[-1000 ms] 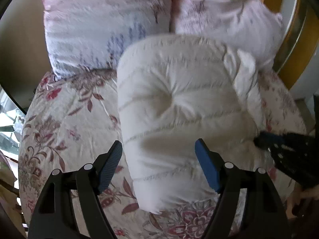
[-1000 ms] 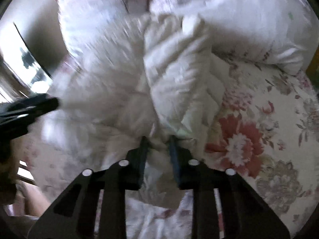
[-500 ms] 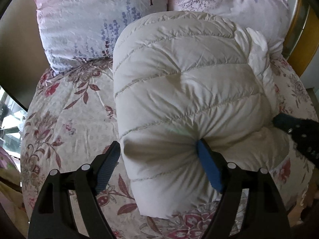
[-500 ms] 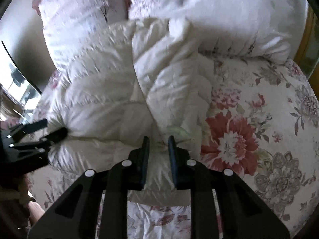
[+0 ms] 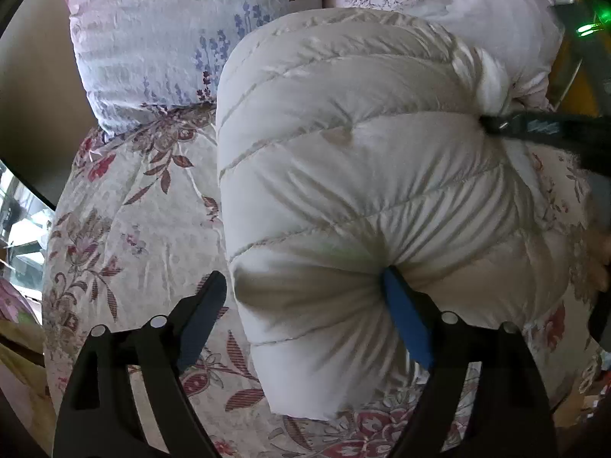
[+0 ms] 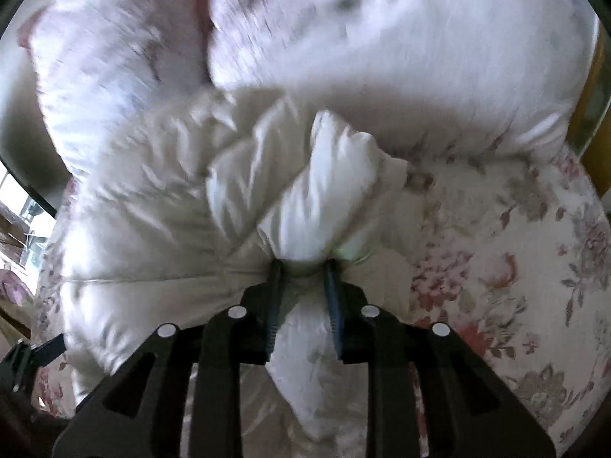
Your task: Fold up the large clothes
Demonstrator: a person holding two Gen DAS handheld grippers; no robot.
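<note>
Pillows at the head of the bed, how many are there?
2. One pillow behind the folded white puffer jacket on the left, the other pillow beside it on the right. Any others would be hidden.

Bed with floral bedspread [image 5: 126, 236], cream with red flowers and leaves. Folded white puffy jacket [image 5: 359, 175] lies on it, centre. Two pale printed pillows at the far end: left pillow [image 5: 172, 30], right pillow [image 5: 458, 4], side by side, touching the jacket's far edge.
</note>
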